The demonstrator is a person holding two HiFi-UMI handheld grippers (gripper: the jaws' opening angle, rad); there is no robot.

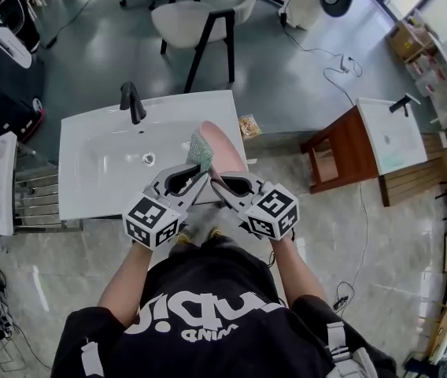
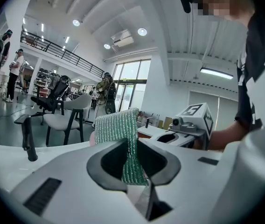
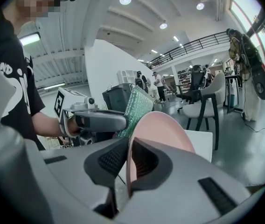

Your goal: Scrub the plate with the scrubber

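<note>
Left gripper point(image 2: 131, 146): clamped on green scrubber point(image 2: 116, 127), upright.
Right gripper point(image 3: 128, 143): pinching pink plate point(image 3: 165, 129) by rim, over sink point(image 1: 97, 164), 3 o'clock edge.
Progress: both in hand, scrubber at plate's 9 o'clock; scrubbing probably mostly left, contact unclear.

The round pink plate point(image 1: 223, 142) was held on edge in the right gripper's point(image 1: 217, 181) jaws — clamped at its rim. The green mesh scrubber point(image 1: 199, 150) was pinched upright in the left gripper's point(image 1: 198, 173) jaws, just beside it.
</note>
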